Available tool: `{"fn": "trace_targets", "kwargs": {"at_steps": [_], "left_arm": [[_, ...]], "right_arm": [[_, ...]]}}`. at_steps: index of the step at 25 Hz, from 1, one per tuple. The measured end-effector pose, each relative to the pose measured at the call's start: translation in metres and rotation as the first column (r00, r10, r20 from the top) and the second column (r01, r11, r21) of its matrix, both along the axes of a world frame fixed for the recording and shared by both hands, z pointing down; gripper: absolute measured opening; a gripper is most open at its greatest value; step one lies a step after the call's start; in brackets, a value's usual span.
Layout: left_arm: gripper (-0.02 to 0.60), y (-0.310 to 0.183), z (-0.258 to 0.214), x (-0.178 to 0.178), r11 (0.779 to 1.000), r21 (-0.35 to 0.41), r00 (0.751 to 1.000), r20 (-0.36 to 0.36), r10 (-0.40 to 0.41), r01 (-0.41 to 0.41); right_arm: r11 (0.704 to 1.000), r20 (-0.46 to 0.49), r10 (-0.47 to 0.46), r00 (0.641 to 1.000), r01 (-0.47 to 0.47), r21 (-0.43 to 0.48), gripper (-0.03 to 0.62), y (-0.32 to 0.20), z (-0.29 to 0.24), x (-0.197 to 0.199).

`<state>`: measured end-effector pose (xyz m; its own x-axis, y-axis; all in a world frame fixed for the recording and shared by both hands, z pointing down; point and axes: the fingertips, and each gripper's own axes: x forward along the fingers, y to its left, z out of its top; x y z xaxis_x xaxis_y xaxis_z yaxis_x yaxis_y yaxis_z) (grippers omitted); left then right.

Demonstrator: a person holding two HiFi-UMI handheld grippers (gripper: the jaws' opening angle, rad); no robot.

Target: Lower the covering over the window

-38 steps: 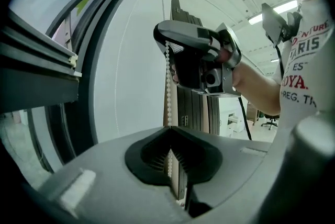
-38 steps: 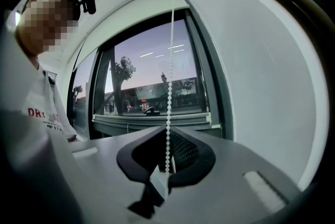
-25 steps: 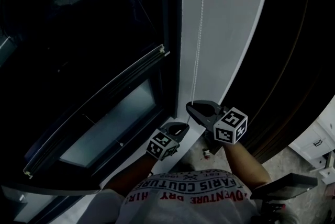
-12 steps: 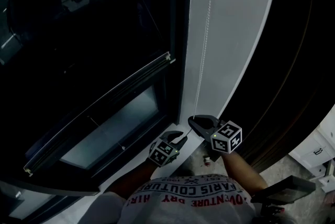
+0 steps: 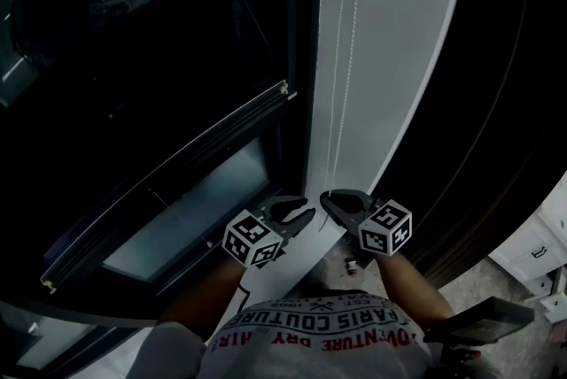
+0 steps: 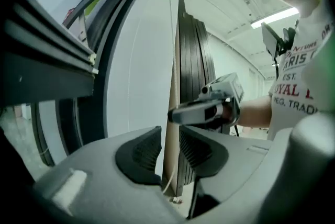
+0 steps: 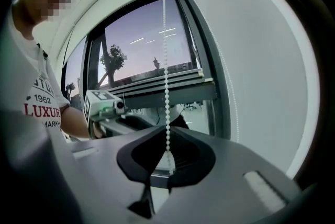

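1. Now, the right gripper [image 7: 166,131] has its jaws pinched together on the white bead chain [image 7: 166,50], which rises straight up from the pads.
2. Seen from the head view, that chain hangs in two strands against the white wall strip [image 5: 399,58], just right of the dark window frame [image 5: 297,58]. The right gripper clamps the lower end of one strand.
3. The left gripper [image 6: 170,136] has its jaws wide apart, having just been opening. Its ribbed pads press on nothing, and through the gap show only the wall's edge and a thin pale cord low down.
4. In the head view the left gripper sits just left of the right one, their tips near each other but apart, beside the foot of the window frame.
5. The blind's bottom rail [image 5: 168,183] crosses the window partway down. Its capped end lies close to the frame, up and left of both grippers, and a paler pane shows beneath it.
6. A printed T-shirt [image 5: 319,333] fills the bottom edge of the head view.
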<state>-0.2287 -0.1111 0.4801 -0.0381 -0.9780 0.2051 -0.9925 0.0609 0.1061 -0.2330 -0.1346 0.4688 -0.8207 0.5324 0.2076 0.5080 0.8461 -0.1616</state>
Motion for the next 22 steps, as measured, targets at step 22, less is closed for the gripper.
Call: {"fn": "trace_targets", "kwargs": {"at_steps": [22], "left_arm": [[0.089, -0.061, -0.209, -0.024, 0.971, 0.190, 0.989, 0.053, 0.136, -0.143]], "right_arm": [[1.000, 0.000, 0.001, 1.000, -0.001, -0.024, 0.020, 0.005, 0.004, 0.002]]}}
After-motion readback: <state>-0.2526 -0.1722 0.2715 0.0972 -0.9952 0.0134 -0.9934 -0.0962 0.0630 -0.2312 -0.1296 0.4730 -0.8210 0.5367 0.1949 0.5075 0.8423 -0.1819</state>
